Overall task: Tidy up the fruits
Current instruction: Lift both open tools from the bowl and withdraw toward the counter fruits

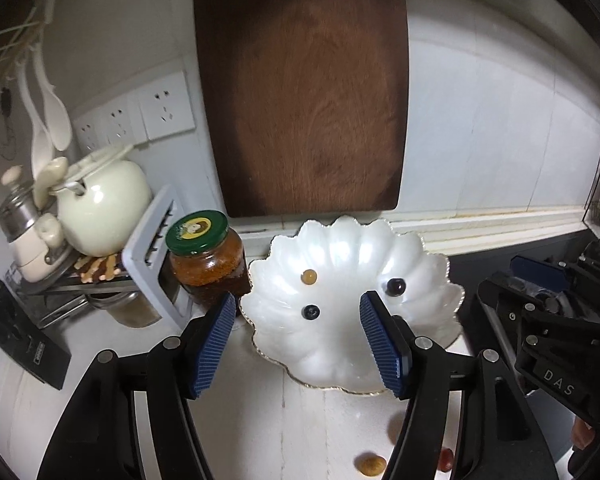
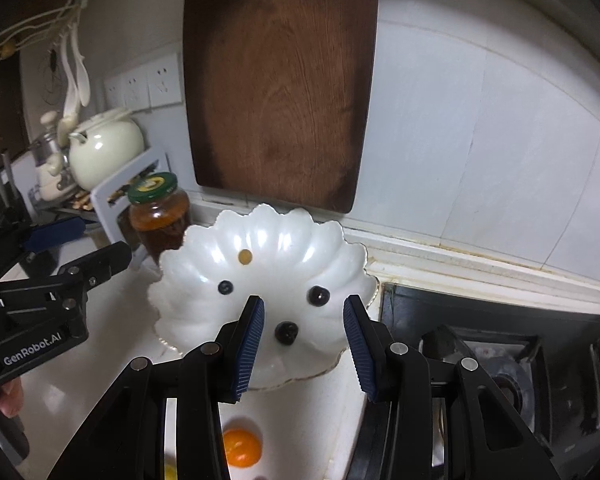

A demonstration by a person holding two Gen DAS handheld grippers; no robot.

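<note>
A white shell-shaped dish (image 1: 340, 352) (image 2: 204, 308) sits on the white counter. It holds a small amber fruit (image 1: 309, 277) (image 2: 244, 256), a blueberry (image 1: 311, 311) (image 2: 225, 287) and a dark grape (image 1: 396, 287) (image 2: 319, 295). The right wrist view shows another dark grape (image 2: 286, 333) near the front. My left gripper (image 1: 298, 344) is open and empty over the dish's near left. My right gripper (image 2: 304, 344) is open and empty above the front grape. Loose fruits lie in front: an orange one (image 2: 242, 447), a yellow-brown one (image 1: 371, 464), a red one (image 1: 446, 460).
A green-lidded jar (image 1: 206, 258) (image 2: 159, 212) stands left of the dish. A brown cutting board (image 1: 300, 92) (image 2: 278, 80) leans on the wall behind. A rack with a cream pot (image 1: 104, 212) is at far left. A black gas hob (image 2: 500, 352) lies at right.
</note>
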